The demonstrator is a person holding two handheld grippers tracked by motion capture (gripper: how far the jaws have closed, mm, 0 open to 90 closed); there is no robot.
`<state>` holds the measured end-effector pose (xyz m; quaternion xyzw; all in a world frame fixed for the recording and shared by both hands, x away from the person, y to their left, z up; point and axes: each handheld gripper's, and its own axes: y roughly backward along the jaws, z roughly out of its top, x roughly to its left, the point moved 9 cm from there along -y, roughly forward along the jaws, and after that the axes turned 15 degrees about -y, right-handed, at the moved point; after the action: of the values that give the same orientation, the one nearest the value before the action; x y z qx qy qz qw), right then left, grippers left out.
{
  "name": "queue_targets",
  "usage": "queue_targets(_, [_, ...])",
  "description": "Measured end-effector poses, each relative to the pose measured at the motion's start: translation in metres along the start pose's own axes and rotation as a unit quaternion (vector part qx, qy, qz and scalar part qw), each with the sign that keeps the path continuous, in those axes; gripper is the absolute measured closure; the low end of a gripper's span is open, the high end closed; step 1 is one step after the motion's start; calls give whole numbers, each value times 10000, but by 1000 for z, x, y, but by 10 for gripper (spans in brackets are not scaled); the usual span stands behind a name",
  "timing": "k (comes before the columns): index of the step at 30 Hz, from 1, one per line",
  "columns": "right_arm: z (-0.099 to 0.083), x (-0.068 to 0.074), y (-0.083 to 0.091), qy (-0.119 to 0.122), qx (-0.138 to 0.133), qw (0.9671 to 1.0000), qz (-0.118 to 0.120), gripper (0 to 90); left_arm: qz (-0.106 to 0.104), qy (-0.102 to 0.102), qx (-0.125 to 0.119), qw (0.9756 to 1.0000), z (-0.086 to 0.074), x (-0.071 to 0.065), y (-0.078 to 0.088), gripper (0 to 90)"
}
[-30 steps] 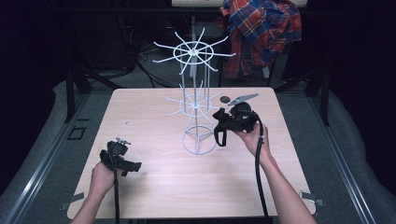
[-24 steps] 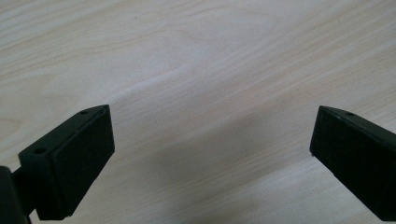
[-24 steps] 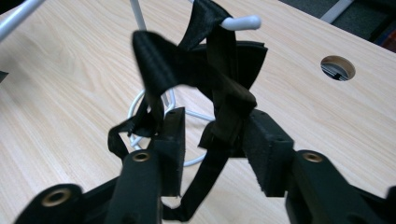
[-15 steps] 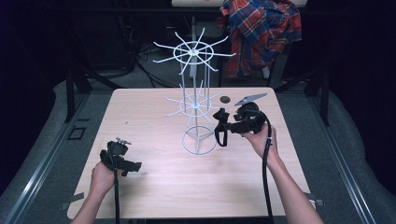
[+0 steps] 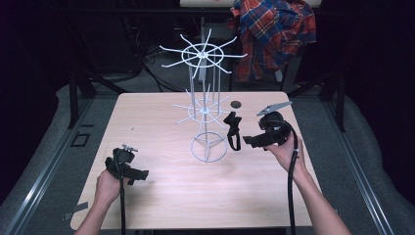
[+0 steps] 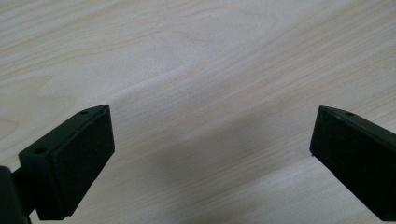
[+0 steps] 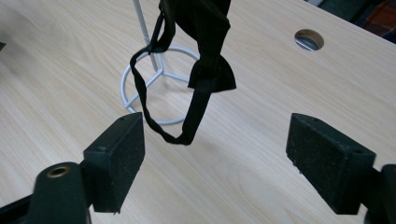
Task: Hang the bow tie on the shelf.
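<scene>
A white wire rack (image 5: 203, 110) with two tiers of spokes stands mid-table. A black strap piece with a loop (image 5: 232, 129) hangs from the tip of a lower spoke, clear of the tabletop. My right gripper (image 5: 248, 141) is just right of it, open, its jaws pointing at the strap. In the right gripper view the black strap (image 7: 201, 70) dangles beyond the open gripper (image 7: 215, 163), touching neither jaw, with the rack's base ring (image 7: 140, 88) behind. My left gripper (image 5: 138, 174) sits low at the front left, open (image 6: 212, 158) over bare wood.
The light wood table (image 5: 156, 122) has a round cable hole (image 5: 236, 104) behind the rack, also visible as a hole (image 7: 309, 39) in the right gripper view. A plaid shirt (image 5: 274, 34) hangs beyond the far edge. Dark floor and frame rails surround the table.
My right gripper has drawn back to the right and toward the person, away from the black strap, which stays hanging at the rack. The left gripper has not moved.
</scene>
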<state>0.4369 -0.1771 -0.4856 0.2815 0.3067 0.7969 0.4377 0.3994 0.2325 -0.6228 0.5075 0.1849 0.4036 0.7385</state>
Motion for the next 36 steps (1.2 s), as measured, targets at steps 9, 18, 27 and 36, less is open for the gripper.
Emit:
queue_targets(9, [-23,-10,12,88,158,9998,-101,136,7,5,7,10000,0,0,0,0])
queue_targets(18, [-38,-17,23,94,199,9996,-166,109,0,0,9,10000,0,-1,0,0])
queue_targets(27, [-64,-28,25,67,379,9989,-265,65,1,3,13,10000,0,-1,0,0])
queue_targets(36, [-92,-39,20,-16,584,9979,-292,45,-2,-27,35,10000,1,-2,-1,0])
